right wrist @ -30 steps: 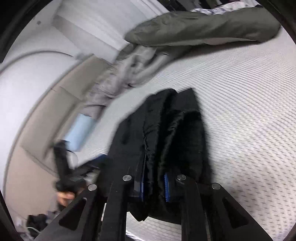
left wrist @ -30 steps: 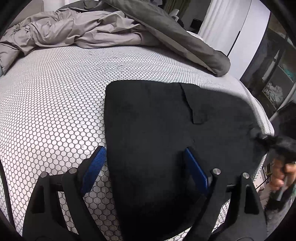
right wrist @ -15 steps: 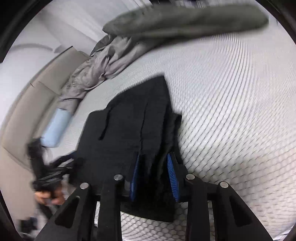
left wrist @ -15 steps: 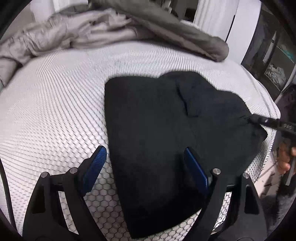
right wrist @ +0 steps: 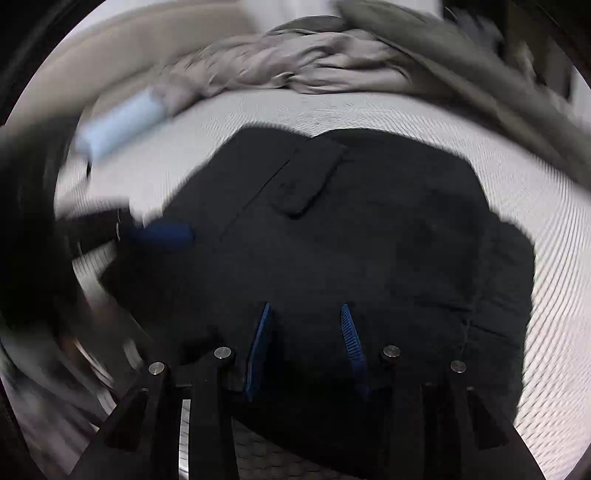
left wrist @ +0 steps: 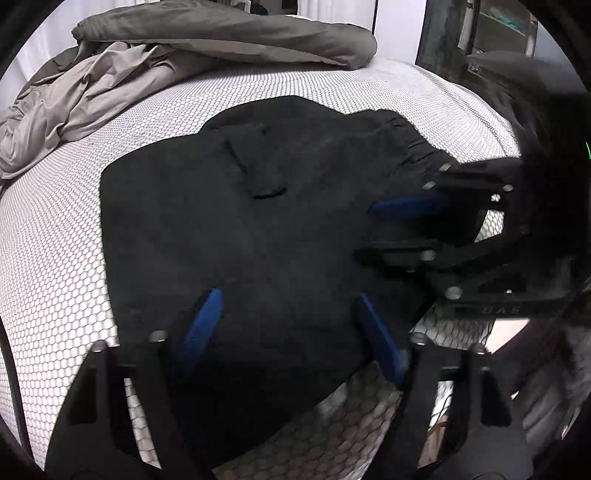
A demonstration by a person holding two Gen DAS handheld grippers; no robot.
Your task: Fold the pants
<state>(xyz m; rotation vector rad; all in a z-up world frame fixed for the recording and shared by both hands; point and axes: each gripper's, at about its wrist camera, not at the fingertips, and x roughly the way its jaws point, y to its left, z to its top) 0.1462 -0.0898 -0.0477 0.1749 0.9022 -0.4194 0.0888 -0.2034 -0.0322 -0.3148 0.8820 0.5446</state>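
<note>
Home bedroom. Bed [left wrist: 66,258] with white honeycomb-patterned cover, rumpled grey duvet [left wrist: 221,33] heaped at far end, pale blue pillow [right wrist: 122,122] by beige padded headboard [right wrist: 122,48], dark shelving [left wrist: 498,26] alongside.

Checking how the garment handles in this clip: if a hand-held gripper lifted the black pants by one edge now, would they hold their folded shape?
Probably not. The pants look soft and floppy: their edges lie wavy and puckered on the mattress. Lifted by one edge, the layers would likely sag and unfold. The fuzzy-looking cloth probably grips rather than slides on the textured cover.
</note>
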